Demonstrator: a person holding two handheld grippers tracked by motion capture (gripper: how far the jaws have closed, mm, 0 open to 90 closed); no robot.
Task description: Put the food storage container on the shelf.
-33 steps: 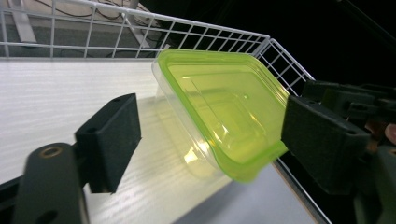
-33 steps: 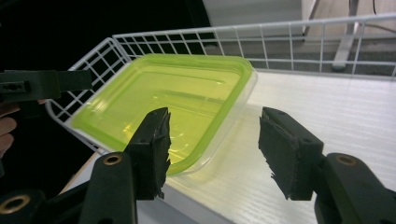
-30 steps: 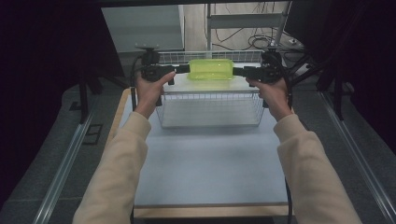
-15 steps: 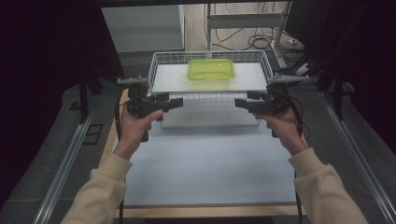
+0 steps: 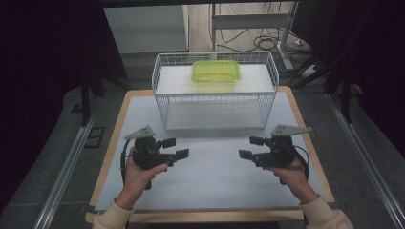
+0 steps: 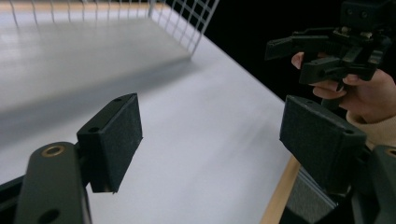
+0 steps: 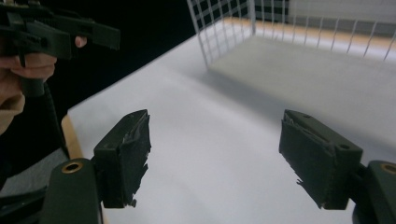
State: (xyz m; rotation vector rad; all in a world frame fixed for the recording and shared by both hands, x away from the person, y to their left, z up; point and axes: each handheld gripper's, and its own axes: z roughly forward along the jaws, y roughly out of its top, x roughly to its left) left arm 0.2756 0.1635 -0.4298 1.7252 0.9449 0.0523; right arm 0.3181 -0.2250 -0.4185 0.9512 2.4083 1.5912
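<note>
Inspecting the translucent lime-green rectangular plastic container, we find it resting flat on the upper white shelf of the white wire basket rack, toward the rack's far side and roughly centred between its ends. The rack stands at the far half of the pale grey surface, well apart from both tools.

We note the main change: a second ago both hands were up at the rack, one at each end at the level of the container's shelf; half a second ago they were drawn partway back; now they are at the near half of the surface, with the container left behind on the shelf. We judge that the placing of the rack and container is finished and the hands are retiring.

The left hand-held gripper has its jaws standing wide apart with nothing between them, pointing inward across the bare surface. The right hand-held gripper is likewise spread and empty, facing the left one. In the right gripper view, the pads look frayed along their edges.
</note>
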